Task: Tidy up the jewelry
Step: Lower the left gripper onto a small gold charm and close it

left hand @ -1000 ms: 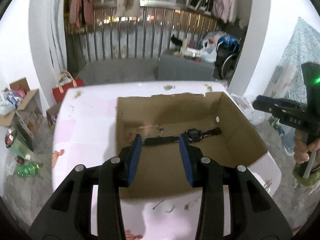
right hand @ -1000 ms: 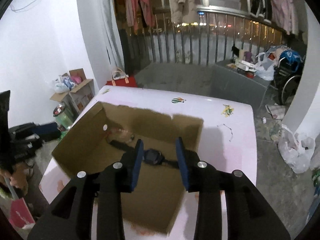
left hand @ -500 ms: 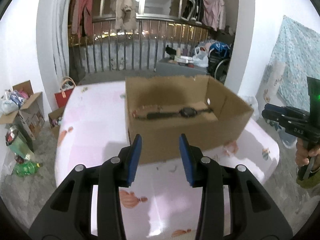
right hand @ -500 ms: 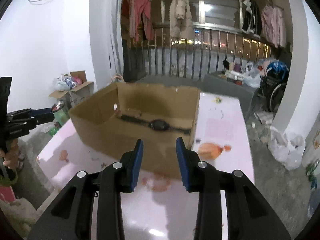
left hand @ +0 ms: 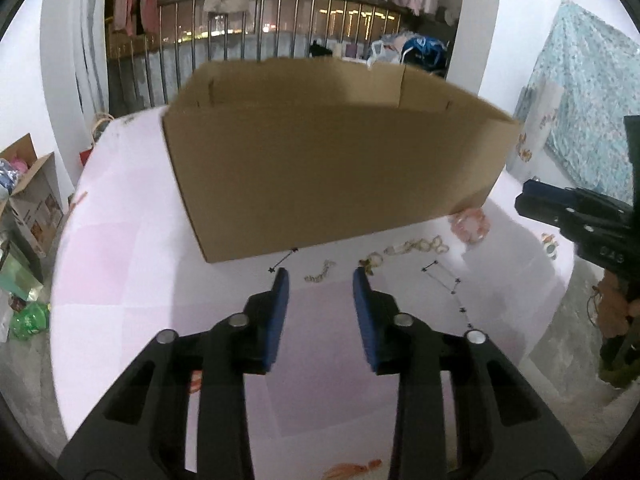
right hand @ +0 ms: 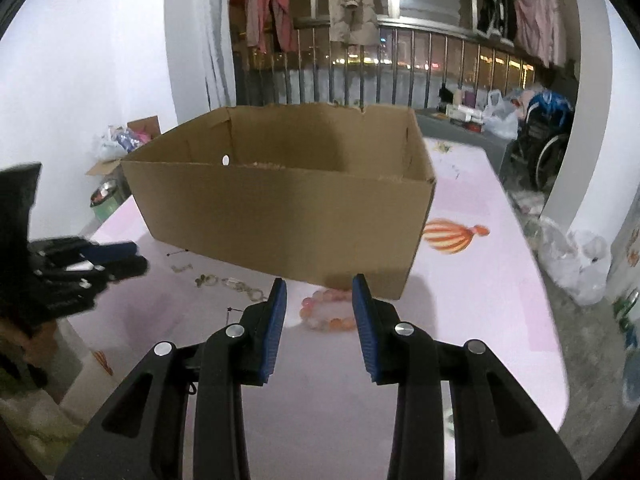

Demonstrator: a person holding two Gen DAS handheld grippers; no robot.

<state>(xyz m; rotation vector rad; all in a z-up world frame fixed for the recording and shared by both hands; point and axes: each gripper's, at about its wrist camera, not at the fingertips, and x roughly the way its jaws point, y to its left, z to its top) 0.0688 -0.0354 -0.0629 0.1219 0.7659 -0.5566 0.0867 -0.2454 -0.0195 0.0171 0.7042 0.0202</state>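
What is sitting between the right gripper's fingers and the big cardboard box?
A pink bead bracelet lies on the table between the right gripper and the cardboard box, seen in the right wrist view.

Two fisheye views look forward and downward along each gripper's fingers, close above the pink counter [left hand: 120,264]. Both share the cardboard box [left hand: 332,176], seen from opposite front corners.

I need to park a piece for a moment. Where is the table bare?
Free: the pink table left of the cardboard box, and the near strip under the left tool. In the right wrist view, the patch right of the box around the balloon print. Crowded: the strip before the box, with the bead bracelet, pale chains and black chain.
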